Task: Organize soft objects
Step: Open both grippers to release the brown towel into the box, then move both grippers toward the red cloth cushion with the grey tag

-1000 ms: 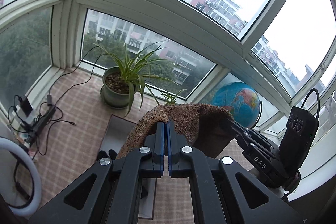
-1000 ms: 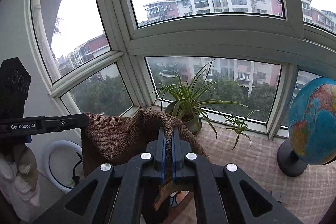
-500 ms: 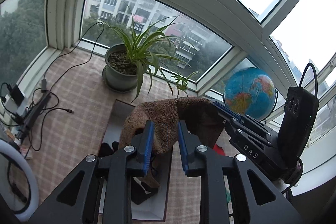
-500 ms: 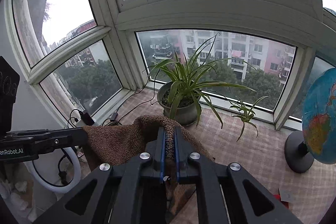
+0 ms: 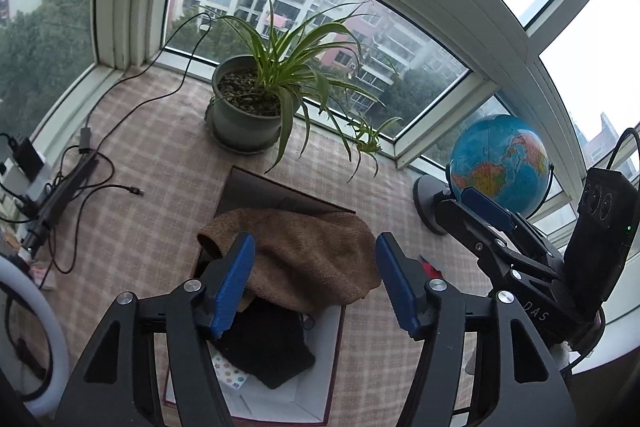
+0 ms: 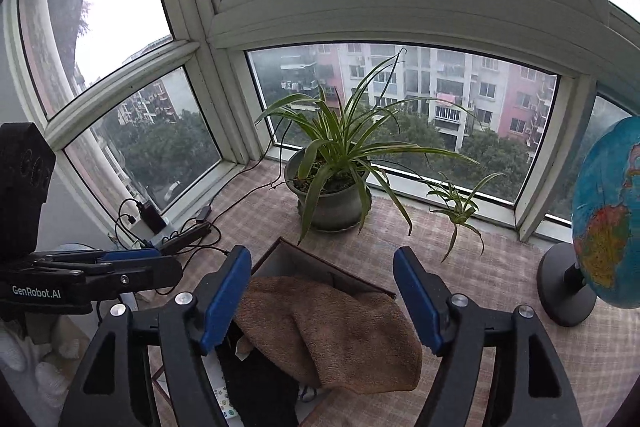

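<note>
A brown towel (image 5: 304, 259) lies crumpled across the top of an open cardboard box (image 5: 280, 395), spilling over its right rim. A black cloth (image 5: 268, 347) lies inside the box under it. My left gripper (image 5: 316, 283) is open and empty above the towel. My right gripper (image 6: 322, 299) is open and empty too, above the same towel (image 6: 332, 331). The box's far wall (image 6: 304, 267) shows behind the towel. The right gripper also shows at the right of the left wrist view (image 5: 492, 215).
A potted spider plant (image 5: 248, 107) stands behind the box by the window. A globe (image 5: 500, 167) stands to the right. Cables and a power strip (image 5: 60, 191) lie at the left. A ring light (image 5: 24, 339) is at the lower left. Checked cloth covers the sill.
Both grippers held the towel up a second ago. The left one opened first, then the right, and the towel dropped onto the box. Both views tilted downward.
</note>
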Demonstrator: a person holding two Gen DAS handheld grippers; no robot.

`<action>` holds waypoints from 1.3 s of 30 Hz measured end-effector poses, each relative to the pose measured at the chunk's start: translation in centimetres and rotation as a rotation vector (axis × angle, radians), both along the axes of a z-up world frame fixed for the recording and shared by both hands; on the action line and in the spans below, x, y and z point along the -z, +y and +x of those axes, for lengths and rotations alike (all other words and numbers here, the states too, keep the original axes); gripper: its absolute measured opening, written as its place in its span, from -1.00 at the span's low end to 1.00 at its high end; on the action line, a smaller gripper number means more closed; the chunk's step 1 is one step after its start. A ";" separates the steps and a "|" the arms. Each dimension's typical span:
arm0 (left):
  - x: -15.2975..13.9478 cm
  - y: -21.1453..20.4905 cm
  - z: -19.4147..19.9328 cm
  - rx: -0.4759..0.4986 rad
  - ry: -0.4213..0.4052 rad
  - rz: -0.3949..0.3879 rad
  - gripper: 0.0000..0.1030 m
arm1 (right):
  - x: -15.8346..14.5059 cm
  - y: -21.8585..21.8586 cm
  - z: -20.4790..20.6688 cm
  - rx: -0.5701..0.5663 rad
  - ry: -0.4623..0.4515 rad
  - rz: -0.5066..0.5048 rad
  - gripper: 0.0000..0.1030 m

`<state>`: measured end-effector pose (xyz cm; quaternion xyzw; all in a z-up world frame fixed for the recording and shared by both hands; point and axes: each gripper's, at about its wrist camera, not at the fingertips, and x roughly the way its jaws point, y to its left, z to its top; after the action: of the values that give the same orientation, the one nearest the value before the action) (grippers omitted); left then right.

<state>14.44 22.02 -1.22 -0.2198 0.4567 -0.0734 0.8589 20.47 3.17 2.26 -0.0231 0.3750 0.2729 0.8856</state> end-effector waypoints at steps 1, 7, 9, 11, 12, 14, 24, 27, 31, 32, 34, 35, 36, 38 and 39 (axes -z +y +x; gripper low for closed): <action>0.1 -0.1 -0.1 0.004 0.003 -0.004 0.22 | 0.0 -0.4 -0.1 0.004 0.003 0.001 0.37; 0.0 -2.1 -0.6 0.036 -0.008 0.027 0.33 | -0.1 -4.4 -0.8 0.031 0.010 0.015 0.43; 0.0 -3.0 -0.8 0.044 -0.012 0.034 0.33 | -0.4 -6.4 -1.2 0.054 0.007 0.029 0.49; 0.1 -3.9 -0.9 0.060 -0.015 0.028 0.34 | -0.5 -8.6 -1.5 0.084 0.010 0.048 0.50; 0.1 -4.4 -1.0 0.068 -0.017 0.028 0.34 | -0.6 -9.7 -1.7 0.096 0.015 0.057 0.50; 0.3 -5.6 -1.2 0.085 -0.023 0.029 0.35 | -0.7 -12.0 -2.3 0.121 0.016 0.064 0.50; 2.3 -12.2 -2.0 0.182 -0.013 -0.006 0.36 | -0.1 -23.5 -7.2 0.248 -0.002 0.036 0.59; 3.0 -14.4 -2.2 0.212 -0.007 -0.024 0.38 | 0.4 -27.0 -8.5 0.297 0.010 0.051 0.67; 4.4 -17.2 -2.3 0.247 0.016 -0.058 0.43 | 1.4 -30.8 -9.7 0.359 0.033 0.070 0.68; 4.7 -17.9 -2.3 0.253 0.022 -0.063 0.44 | 1.8 -31.8 -9.9 0.372 0.042 0.076 0.68; 5.4 -19.1 -2.3 0.264 0.032 -0.071 0.44 | 2.5 -33.4 -10.2 0.395 0.061 0.089 0.68; 5.7 -19.7 -2.3 0.266 0.037 -0.077 0.44 | 2.9 -34.1 -10.2 0.404 0.071 0.094 0.68; 6.0 -20.3 -2.3 0.269 0.042 -0.085 0.44 | 3.4 -34.7 -10.3 0.411 0.080 0.097 0.68; 6.8 -21.3 -2.2 0.273 0.057 -0.093 0.44 | 4.3 -35.9 -10.4 0.417 0.095 0.096 0.68; 7.2 -21.9 -2.2 0.275 0.062 -0.094 0.44 | 4.9 -36.4 -10.6 0.418 0.104 0.094 0.68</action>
<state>12.21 0.16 -8.44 -0.1972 0.5048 -0.2050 0.8150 9.89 -33.26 -2.60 0.1105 0.4038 0.1012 0.9025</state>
